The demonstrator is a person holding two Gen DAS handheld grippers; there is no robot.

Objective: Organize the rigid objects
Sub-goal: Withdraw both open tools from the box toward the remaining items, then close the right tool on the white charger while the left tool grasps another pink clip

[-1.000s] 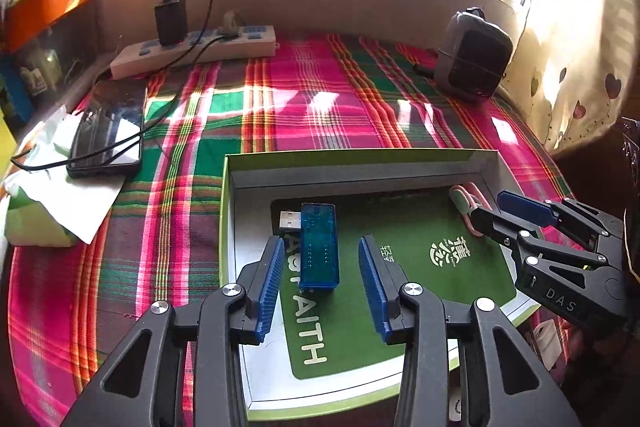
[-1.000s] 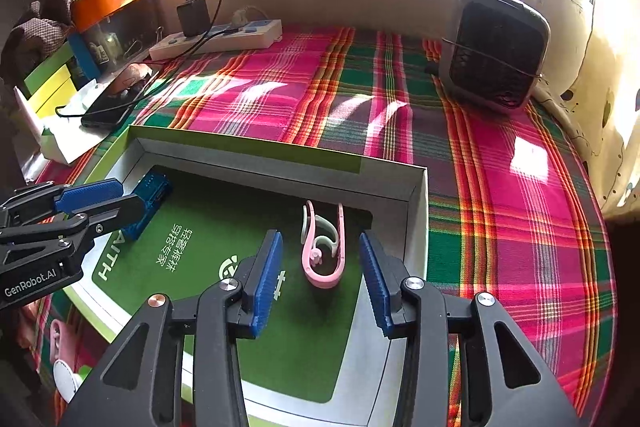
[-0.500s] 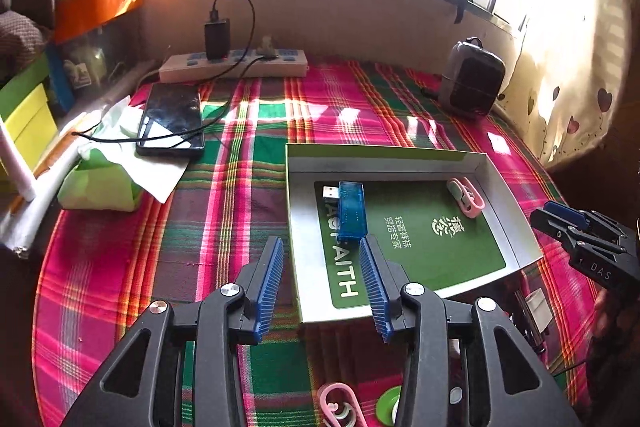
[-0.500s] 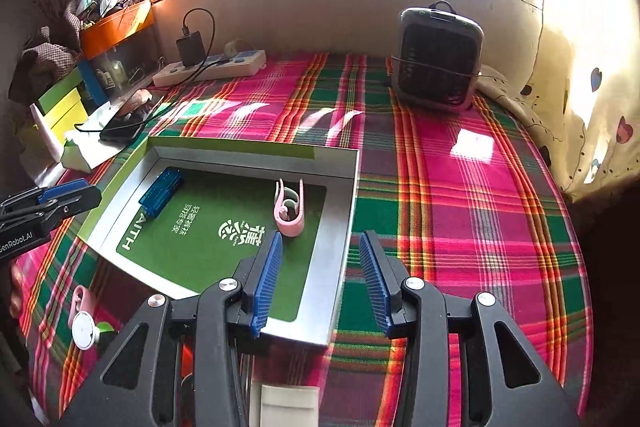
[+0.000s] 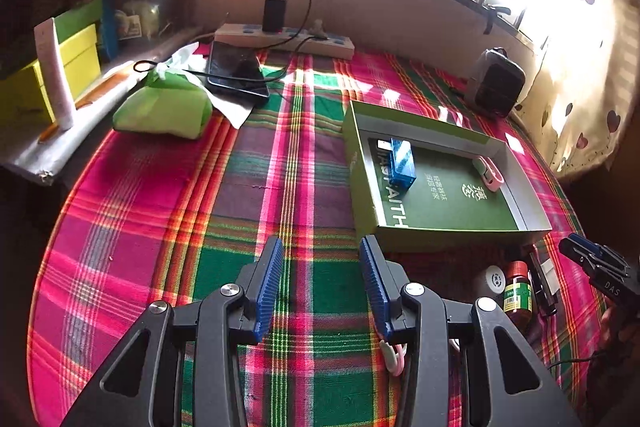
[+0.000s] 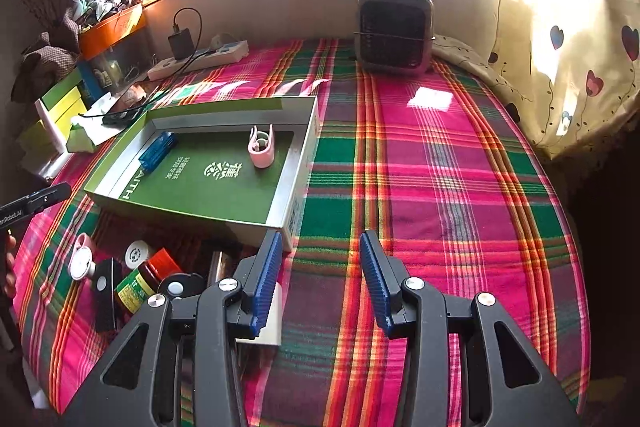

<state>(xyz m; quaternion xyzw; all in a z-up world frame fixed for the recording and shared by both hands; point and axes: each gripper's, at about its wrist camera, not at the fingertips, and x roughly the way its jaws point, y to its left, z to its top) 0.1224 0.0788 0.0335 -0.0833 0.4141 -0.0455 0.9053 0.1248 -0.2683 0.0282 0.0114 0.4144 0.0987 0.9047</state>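
Note:
A shallow green box (image 5: 440, 239) lies on the plaid cloth. Inside it are a blue USB device (image 5: 402, 163) at the left and a pink clip (image 5: 490, 175) at the far right. My left gripper (image 5: 320, 247) hovers open over bare cloth, short of the box's near left corner, with nothing between its fingers. In the right wrist view the same box (image 6: 294, 215) holds the blue USB device (image 6: 158, 151) and pink clip (image 6: 262, 147). My right gripper (image 6: 320, 243) is open and empty just off the box's near right corner.
Loose items lie in front of the box: a brown bottle with a red cap (image 6: 148, 277), a white round cap (image 6: 138, 255), a pink round piece (image 6: 82, 259), a black block (image 6: 104, 291). A heater (image 6: 394, 29), power strip (image 6: 200, 59), phone (image 5: 236, 71) and green pack (image 5: 164, 111) ring the cloth.
Both grippers have drawn back from the box toward the near edge. The blue USB device and pink clip stay in the box, and the loose items in front have come into view.

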